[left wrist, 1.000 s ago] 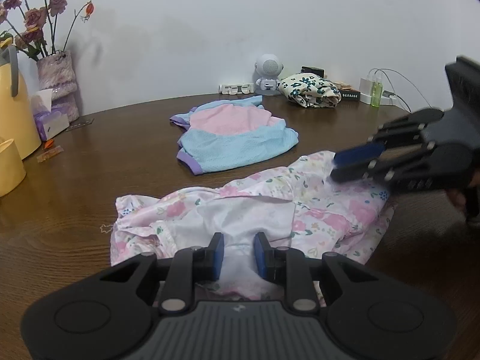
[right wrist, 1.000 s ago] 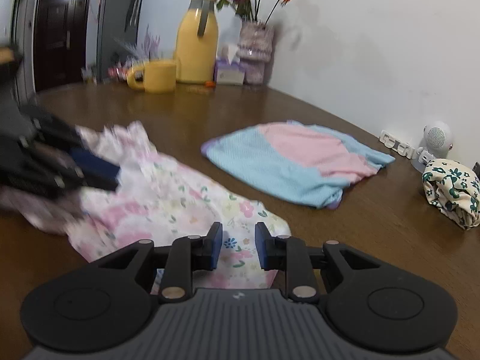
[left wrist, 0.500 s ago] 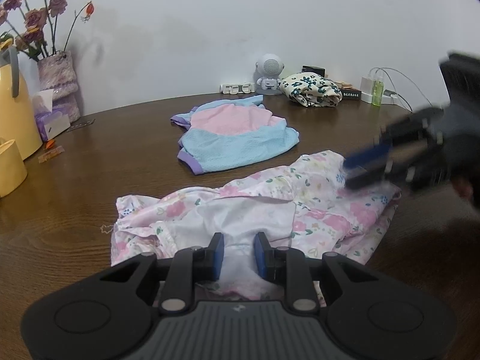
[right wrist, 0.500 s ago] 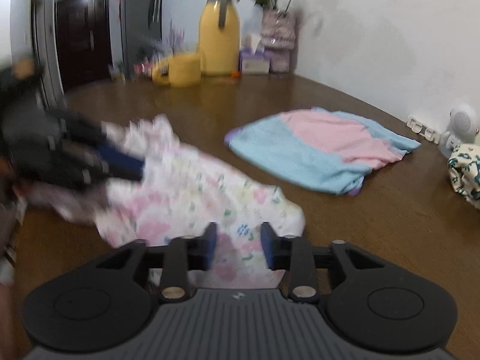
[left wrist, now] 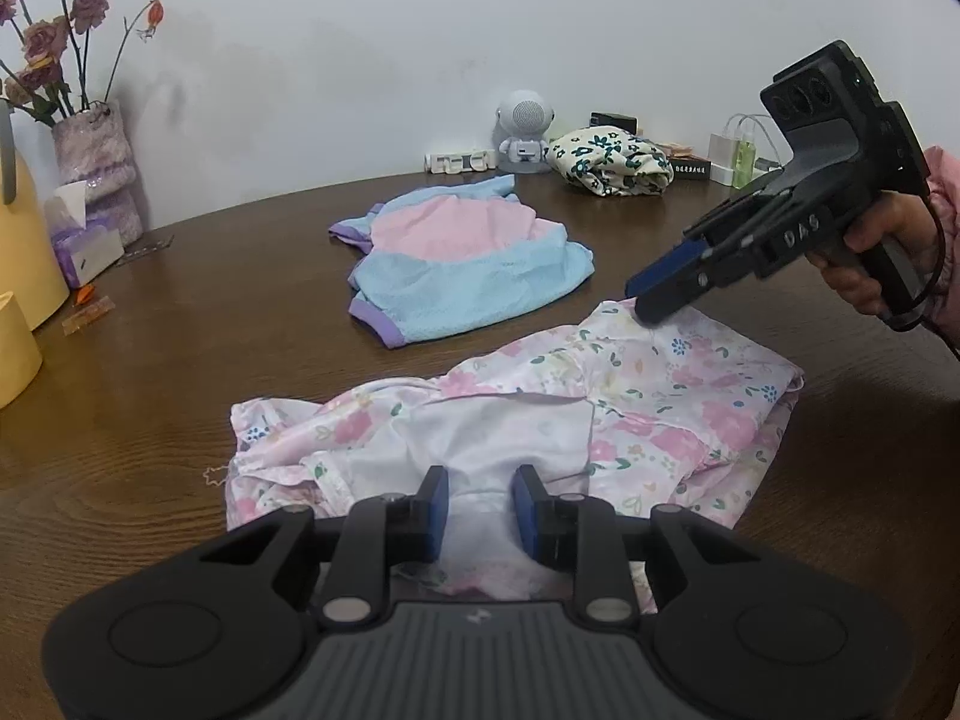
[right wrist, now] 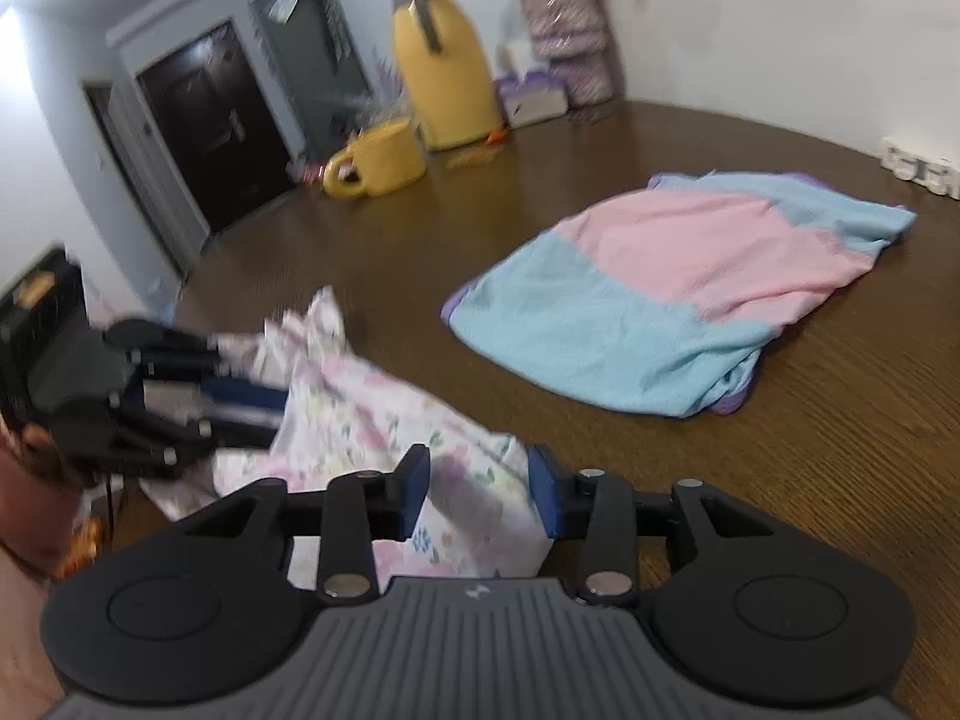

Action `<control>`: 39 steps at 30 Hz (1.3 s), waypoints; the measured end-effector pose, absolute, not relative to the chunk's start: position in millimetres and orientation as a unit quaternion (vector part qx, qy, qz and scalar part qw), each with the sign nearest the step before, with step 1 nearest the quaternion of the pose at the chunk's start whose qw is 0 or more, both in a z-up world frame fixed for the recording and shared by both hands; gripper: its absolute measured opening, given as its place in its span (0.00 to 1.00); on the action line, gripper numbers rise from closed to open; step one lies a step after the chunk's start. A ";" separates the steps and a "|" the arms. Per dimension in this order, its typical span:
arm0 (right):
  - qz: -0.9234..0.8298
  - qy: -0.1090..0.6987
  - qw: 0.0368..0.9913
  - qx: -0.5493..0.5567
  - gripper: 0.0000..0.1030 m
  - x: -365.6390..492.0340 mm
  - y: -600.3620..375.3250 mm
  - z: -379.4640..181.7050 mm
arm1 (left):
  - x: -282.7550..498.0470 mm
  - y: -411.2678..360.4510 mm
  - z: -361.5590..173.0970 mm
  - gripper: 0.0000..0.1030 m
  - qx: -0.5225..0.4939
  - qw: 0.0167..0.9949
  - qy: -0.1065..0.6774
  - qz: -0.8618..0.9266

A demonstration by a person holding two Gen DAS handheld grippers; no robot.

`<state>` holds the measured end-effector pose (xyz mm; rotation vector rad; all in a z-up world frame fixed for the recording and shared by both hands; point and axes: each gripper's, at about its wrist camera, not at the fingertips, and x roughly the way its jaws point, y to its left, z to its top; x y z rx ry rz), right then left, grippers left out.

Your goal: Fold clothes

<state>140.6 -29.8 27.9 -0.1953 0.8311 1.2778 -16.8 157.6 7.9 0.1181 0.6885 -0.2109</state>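
Note:
A crumpled pink floral garment (left wrist: 600, 414) lies on the brown wooden table (left wrist: 180, 372). My left gripper (left wrist: 477, 504) is open, its jaws either side of the garment's white near edge. My right gripper (right wrist: 480, 495) is open over the garment's far corner (right wrist: 384, 420); it shows in the left wrist view (left wrist: 645, 300) with its tips at that corner. The left gripper shows in the right wrist view (right wrist: 258, 414) at the cloth's other end, blurred.
A folded blue and pink garment (left wrist: 462, 264) lies further back. A rolled floral cloth (left wrist: 609, 162), a small white robot speaker (left wrist: 525, 132) and chargers stand by the wall. A yellow jug (right wrist: 444, 72), yellow mug (right wrist: 378, 159), tissue box and flower vase (left wrist: 96, 168) stand at the left.
My right gripper has swung up and back along the garment's right side to its far corner, and its jaws have opened wider. The left gripper has stayed in place.

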 end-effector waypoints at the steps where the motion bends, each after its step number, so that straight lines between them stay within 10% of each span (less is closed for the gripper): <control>1: 0.581 0.382 0.712 -0.099 0.19 139.1 -27.3 26.4 | -17.1 157.1 8.4 0.23 0.061 0.933 0.338 -0.103; 10: 0.609 0.406 0.669 -0.129 0.18 94.7 -44.7 26.0 | -21.1 159.3 16.6 0.25 0.093 0.924 0.360 -0.091; 20: 0.699 0.332 0.597 -0.211 0.52 98.8 -63.8 58.0 | -26.3 135.8 42.8 0.36 0.112 0.932 0.333 -0.086; 39: 0.815 0.389 0.322 -0.286 0.43 126.5 -11.6 37.8 | -7.2 141.8 14.3 0.37 0.069 0.917 0.390 -0.046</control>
